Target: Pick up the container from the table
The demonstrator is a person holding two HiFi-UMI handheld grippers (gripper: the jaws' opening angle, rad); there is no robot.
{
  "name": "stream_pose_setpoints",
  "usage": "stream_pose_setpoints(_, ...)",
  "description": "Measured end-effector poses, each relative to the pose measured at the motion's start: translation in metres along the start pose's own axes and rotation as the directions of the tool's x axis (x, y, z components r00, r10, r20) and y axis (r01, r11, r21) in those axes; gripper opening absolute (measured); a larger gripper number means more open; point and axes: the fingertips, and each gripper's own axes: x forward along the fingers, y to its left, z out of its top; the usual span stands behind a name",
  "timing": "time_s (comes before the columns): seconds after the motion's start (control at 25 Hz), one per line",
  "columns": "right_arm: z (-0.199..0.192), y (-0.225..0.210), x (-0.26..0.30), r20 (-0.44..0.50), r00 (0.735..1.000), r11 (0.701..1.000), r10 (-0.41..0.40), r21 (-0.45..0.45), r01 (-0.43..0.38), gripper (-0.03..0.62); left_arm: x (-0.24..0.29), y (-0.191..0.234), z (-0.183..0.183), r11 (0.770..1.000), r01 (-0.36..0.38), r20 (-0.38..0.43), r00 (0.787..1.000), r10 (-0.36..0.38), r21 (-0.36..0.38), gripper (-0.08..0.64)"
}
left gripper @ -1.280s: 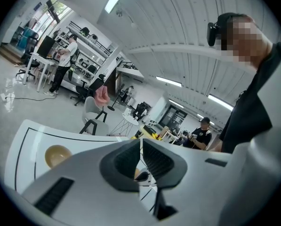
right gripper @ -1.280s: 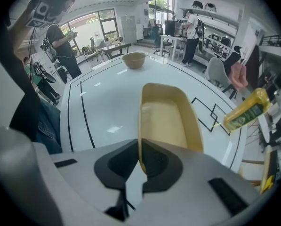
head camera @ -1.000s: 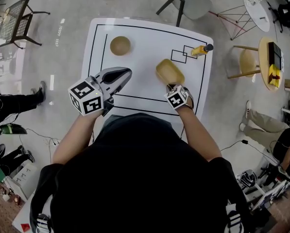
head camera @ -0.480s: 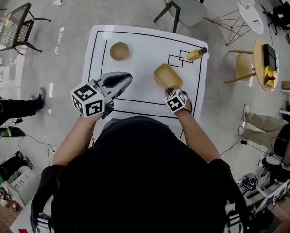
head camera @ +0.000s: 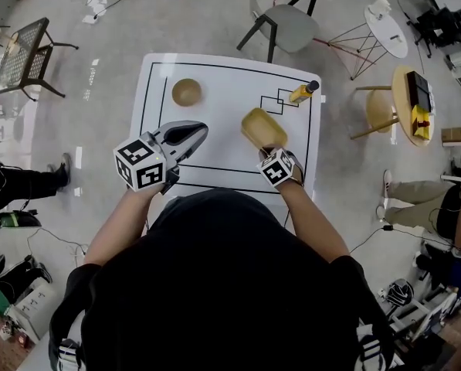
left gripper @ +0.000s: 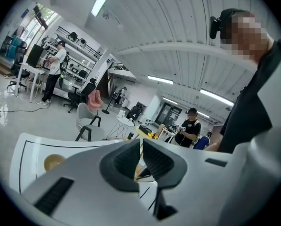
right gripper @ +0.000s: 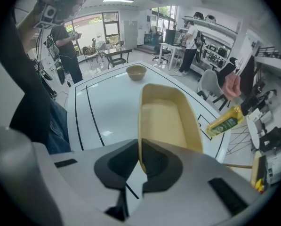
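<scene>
So I'm running the right tool (right gripper: 140, 150) and it's biting down on the near wall of the yellow container (right gripper: 164, 121). The jaws are almost fully together, with just that thin rim sandwiched between the pads. From the head view the container (head camera: 262, 127) is sitting out past the tool, over the right half of the white counter (head camera: 222, 83). I'm guessing it's already hanging clear of the surface, not resting on it, though I can't say for sure.

The left tool (left gripper: 141, 159) is doing nothing: jaws pinched nearly closed on air, hovering over the near left part of the counter.

What I'm thinking about for the lift: a one-wall pinch means the whole tub is hanging off a single edge, so it's wanting to swing or pivot in the pads. I'm keeping the squeeze steady, going straight up, no wrist flicks. I'm also staying away from the yellow bottle (head camera: 301, 92) at the far right corner. The wooden bowl (head camera: 187, 92) is well apart on the left, so it isn't worrying me.
</scene>
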Motion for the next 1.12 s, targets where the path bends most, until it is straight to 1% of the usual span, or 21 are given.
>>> stream_pose_setpoints(0.4, 0.013, -0.006, -0.024, 0.032, 0.999, 0.999, -0.036, 0.003, 0.036, 0.018, -0.005, -0.006, 0.006, 1.0, 0.016, -0.003, 1.0, -0.015, 0.027, 0.021)
stream_pose_setpoints(0.8, 0.015, -0.011, -0.045, 0.037, 0.997, 0.998, -0.062, 0.003, 0.061, 0.018, -0.007, -0.013, 0.008, 0.998, 0.05, 0.002, 0.999, -0.05, 0.038, 0.023)
stream_pose_setpoints(1.12, 0.025, -0.01, -0.058, 0.057, 0.995, 0.997, -0.076, 0.003, 0.076, 0.018, -0.01, -0.012, 0.005, 0.999, 0.042, -0.011, 0.999, -0.042, 0.032, 0.022)
